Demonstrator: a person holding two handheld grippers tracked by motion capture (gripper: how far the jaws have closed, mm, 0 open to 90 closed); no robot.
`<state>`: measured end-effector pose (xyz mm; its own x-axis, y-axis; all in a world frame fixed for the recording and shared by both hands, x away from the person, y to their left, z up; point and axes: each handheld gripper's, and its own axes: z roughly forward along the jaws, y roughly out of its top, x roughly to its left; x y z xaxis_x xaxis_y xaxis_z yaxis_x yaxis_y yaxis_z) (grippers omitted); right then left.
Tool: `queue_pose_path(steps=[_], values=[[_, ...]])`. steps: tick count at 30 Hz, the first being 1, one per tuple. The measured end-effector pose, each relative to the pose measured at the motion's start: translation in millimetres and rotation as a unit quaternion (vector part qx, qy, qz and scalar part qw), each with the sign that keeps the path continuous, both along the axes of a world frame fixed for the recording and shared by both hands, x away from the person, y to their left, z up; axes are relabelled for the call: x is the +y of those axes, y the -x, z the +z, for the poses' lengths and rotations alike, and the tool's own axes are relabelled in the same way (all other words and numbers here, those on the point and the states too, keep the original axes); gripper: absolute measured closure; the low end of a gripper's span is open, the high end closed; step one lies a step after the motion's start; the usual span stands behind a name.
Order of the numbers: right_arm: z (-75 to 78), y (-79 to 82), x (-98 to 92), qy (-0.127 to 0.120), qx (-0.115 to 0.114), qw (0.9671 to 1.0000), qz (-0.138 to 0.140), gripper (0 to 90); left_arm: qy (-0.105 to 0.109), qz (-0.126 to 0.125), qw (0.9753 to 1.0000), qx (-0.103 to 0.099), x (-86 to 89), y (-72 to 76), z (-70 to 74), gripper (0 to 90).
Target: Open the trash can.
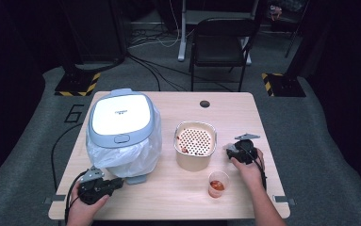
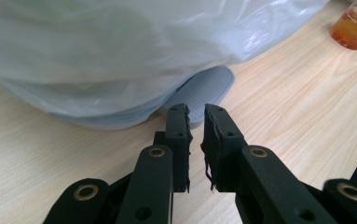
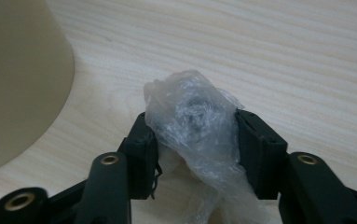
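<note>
Grippers, two, black, two-jaw, hand-held; entries by view.

High view. Left gripper (image 1: 117, 182): near table edge, aimed at the foot pedal of the grey pedal bin with pale lid and clear plastic liner (image 1: 121, 117); liner hangs out over the bin sides. Right gripper (image 1: 229, 150): just right of the beige tub with perforated insert (image 1: 195, 146), carrying a small pale wad. Clear plastic cup with orange-red contents (image 1: 217, 184): on the light wooden table (image 1: 168, 197), in front of the tub, near the right hand. Black chair beyond the far edge.

Left gripper view. Jaws nearly together, a narrow slit between them, nothing held. Grey ribbed pedal (image 2: 209, 88) lies directly ahead of the tips, under the bulging liner (image 2: 120, 46). Cup at upper right.

Right gripper view. Jaws clamped on a crumpled piece of clear thin plastic film (image 3: 195, 121), which bulges above the tips and trails down between them. Tub wall at left, close beside; bare table beyond.

Handling note, film. Judged very light, soft, fully compressible, somewhat slippery; no breakage risk, but it may spring open, cling to a pad or slide out under a loose grip. Best held across the densest bunched part, as now, with firm closure. Likely destination is the bin; the pedal looks stiff and should take a downward press from the left gripper.
</note>
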<state>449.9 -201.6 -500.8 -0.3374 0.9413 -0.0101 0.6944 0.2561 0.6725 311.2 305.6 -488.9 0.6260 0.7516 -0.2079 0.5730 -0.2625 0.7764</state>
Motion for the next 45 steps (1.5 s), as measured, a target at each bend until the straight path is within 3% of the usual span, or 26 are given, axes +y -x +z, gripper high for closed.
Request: queue_pose_path(steps=[4,7,11,12,16,20,22,23,25,26,28,30,35,37,38,40,41,43,45], values=[[4.5,7.3,-2.5,-0.002,0.015,0.9999,0.006,58.7,0.01,-0.005,0.9999,0.001,-9.6,2.8,-0.4,80.8],[6.6,15.2,-4.6,-0.008,0.02,0.9997,0.01,60.3,-0.011,-0.008,0.9999,-0.007,-18.9,3.3,-1.3,82.1],[7.2,25.7,-5.6,-0.012,0.02,0.9996,0.018,60.9,-0.014,0.002,0.9999,-0.002,-25.5,2.6,-1.9,90.0],[7.1,27.8,-5.3,-0.016,0.022,0.9995,0.016,61.0,-0.005,-0.001,1.0,0.0,-28.9,0.8,-2.1,90.0],[6.6,37.1,-6.1,-0.02,0.021,0.9994,0.018,61.0,-0.027,0.005,0.9995,-0.015,-44.5,-4.0,-0.7,90.0],[6.2,38.8,-5.1,-0.014,0.017,0.9996,0.019,61.0,-0.033,0.005,0.9993,-0.015,-52.8,-8.5,-3.9,90.0],[6.0,39.4,-6.0,-0.015,0.016,0.9995,0.022,61.0,-0.056,0.001,0.9984,-0.01,-56.6,-11.0,-8.6,90.0],[5.9,39.7,-5.9,-0.014,0.016,0.9996,0.02,61.0,-0.059,-0.014,0.9981,-0.008,-57.0,-11.8,-10.1,90.0],[5.6,39.7,-6.6,-0.013,0.014,0.9996,0.021,61.0,-0.066,-0.017,0.9976,-0.007,-60.5,-10.9,-12.9,90.0],[5.5,39.9,-6.7,-0.014,0.013,0.9996,0.021,61.0,-0.09,-0.037,0.9952,-0.013,-64.5,-10.6,-16.5,90.0],[5.6,40.9,-6.6,-0.016,0.014,0.9996,0.02,61.0,-0.116,-0.041,0.992,-0.027,-68.8,-7.0,-17.6,90.0],[6.1,42.8,-5.6,-0.02,0.019,0.9995,0.013,60.9,-0.114,-0.038,0.9922,-0.031,-69.4,-6.1,-13.6,90.0],[4.6,41.7,-7.5,-0.023,0.013,0.9996,0.013,60.9,-0.086,-0.018,0.9956,-0.033,-60.7,-11.8,-4.6,90.0],[4.3,42.1,-7.6,-0.026,0.014,0.9995,0.012,60.8,-0.094,-0.014,0.9947,-0.039,-58.7,-14.4,-4.3,90.0],[4.3,42.2,-8.0,-0.025,0.015,0.9995,0.014,60.8,-0.089,-0.008,0.9956,-0.029,-59.7,-13.7,-5.0,90.0],[4.4,42.4,-7.5,-0.024,0.014,0.9995,0.013,60.9,-0.095,-0.008,0.9949,-0.031,-60.5,-13.5,-7.1,90.0],[4.4,42.1,-7.7,-0.022,0.013,0.9996,0.016,60.8,-0.103,-0.018,0.9938,-0.038,-60.1,-15.0,-7.0,90.0],[4.4,42.1,-7.5,-0.018,0.012,0.9996,0.018,60.8,-0.095,-0.012,0.995,-0.03,-61.4,-15.6,-8.2,90.0],[4.3,42.3,-7.2,-0.017,0.012,0.9997,0.016,60.8,-0.098,-0.017,0.9944,-0.034,-60.3,-17.2,-9.0,90.0]])
